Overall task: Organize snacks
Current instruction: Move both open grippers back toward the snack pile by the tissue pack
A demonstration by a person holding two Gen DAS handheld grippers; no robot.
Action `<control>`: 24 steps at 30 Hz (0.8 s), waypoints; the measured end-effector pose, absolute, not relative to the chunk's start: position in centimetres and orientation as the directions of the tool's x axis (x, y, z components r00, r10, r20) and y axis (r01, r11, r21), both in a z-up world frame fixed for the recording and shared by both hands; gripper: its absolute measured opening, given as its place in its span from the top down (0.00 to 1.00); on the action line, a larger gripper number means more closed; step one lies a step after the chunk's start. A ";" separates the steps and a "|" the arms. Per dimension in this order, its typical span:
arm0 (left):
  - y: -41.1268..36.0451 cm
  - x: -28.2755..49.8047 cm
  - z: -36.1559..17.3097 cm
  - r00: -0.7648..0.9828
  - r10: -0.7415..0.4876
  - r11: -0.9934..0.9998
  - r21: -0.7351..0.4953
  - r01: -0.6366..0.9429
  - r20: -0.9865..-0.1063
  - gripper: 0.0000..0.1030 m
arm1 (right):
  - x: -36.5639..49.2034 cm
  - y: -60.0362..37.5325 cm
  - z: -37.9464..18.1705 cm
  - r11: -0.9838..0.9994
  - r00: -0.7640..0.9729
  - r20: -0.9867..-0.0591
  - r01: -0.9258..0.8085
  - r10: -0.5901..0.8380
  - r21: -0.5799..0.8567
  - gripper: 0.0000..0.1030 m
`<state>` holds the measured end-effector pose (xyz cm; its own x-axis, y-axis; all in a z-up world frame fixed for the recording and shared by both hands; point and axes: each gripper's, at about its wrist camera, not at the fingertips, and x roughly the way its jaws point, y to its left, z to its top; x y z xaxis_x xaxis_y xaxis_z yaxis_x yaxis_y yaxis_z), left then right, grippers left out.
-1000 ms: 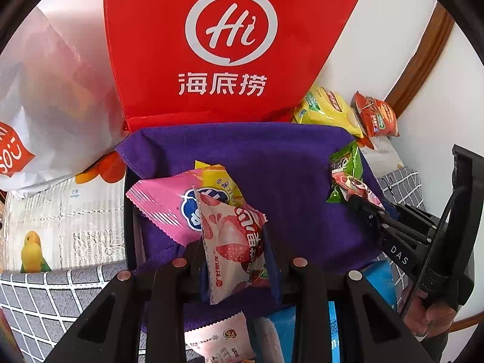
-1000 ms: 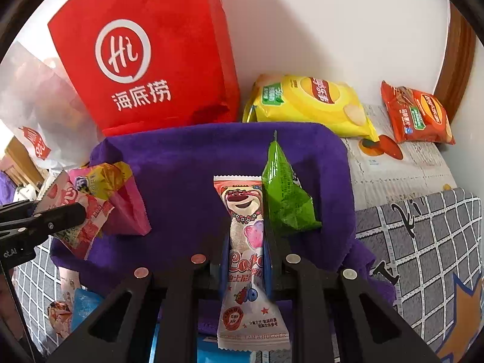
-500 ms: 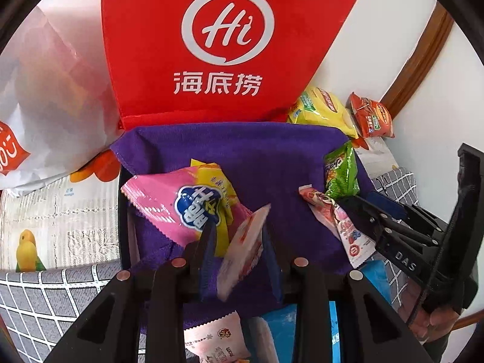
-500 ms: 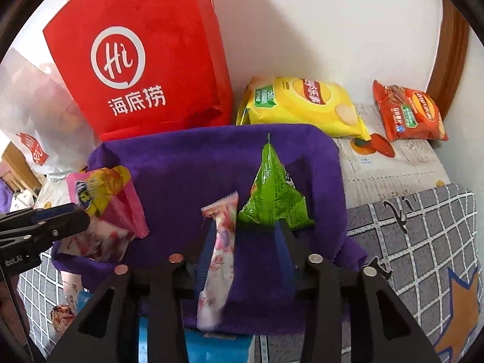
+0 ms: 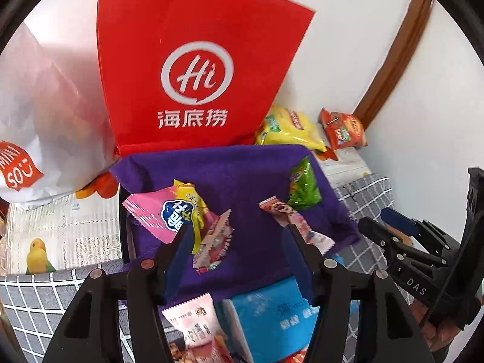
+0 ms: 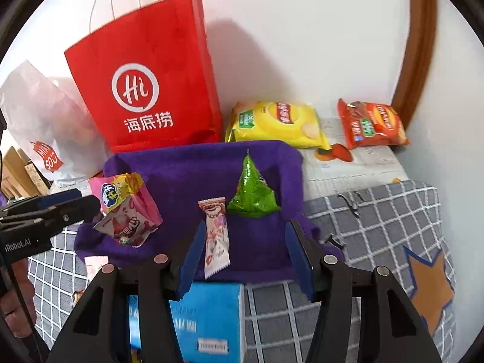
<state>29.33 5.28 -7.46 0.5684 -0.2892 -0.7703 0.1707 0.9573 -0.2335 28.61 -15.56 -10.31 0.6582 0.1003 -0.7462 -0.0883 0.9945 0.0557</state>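
In the purple cloth-lined tray (image 6: 290, 163) lie the small snacks that are being tidied. A long white and pink bear-print packet (image 6: 215, 239) lies near the front edge, with a shiny green pointed pouch (image 6: 252, 193) just behind it. On the tray's left side sit a pink and yellow packet (image 6: 121, 193) and a white strawberry-print packet (image 6: 127, 227), one leaning on the other.

The right gripper (image 6: 245, 251) hangs over the front of the tray. Its blue pads are spreading apart and press on nothing; the bear-print packet lies loose on the cloth below them. The left gripper (image 5: 239, 254) is spreading too, and the strawberry-print packet under it is free.

So this looks like the letting-go step: two snacks are in the tray and both claws are empty.

More snacks wait outside. A flat blue packet (image 6: 208, 317) lies on the grey checked cloth (image 6: 378, 211) just in front of the tray. A big yellow crisp bag (image 6: 275, 124) and a red crisp bag (image 6: 372, 124) lie behind it by the wall, beside a tall red paper bag (image 6: 145, 90).

Next, each claw likely needs to move off the tray, reach a loose snack and pinch it by its thin edge.
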 end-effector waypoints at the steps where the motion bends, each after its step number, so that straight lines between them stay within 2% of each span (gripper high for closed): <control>1: 5.2 29.0 -7.1 0.573 -0.293 0.956 -0.236 0.174 -0.765 0.43 | 28.1 -15.7 -10.0 0.995 0.662 -0.744 -0.082 0.094 0.054 0.47; 12: 5.5 25.0 -3.2 0.611 -0.308 0.951 -0.244 0.189 -0.730 0.39 | 22.1 -17.2 -7.0 0.999 0.717 -0.695 -0.047 0.043 0.014 0.47; 18: 6.1 22.2 -3.0 0.615 -0.286 0.958 -0.226 0.176 -0.735 0.36 | 19.3 -17.7 -7.1 0.999 0.734 -0.677 -0.032 0.042 0.028 0.47; 24: 7.9 19.2 -4.6 0.606 -0.231 0.972 -0.206 0.111 -0.761 0.34 | 17.5 -17.8 -8.5 0.999 0.711 -0.701 -0.035 0.054 0.041 0.47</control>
<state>19.19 7.94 -4.61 0.6061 -0.2305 -0.7613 0.1106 0.9722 -0.2063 17.47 -17.75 -8.53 0.7115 0.0536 -0.7007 -0.0352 0.9986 0.0406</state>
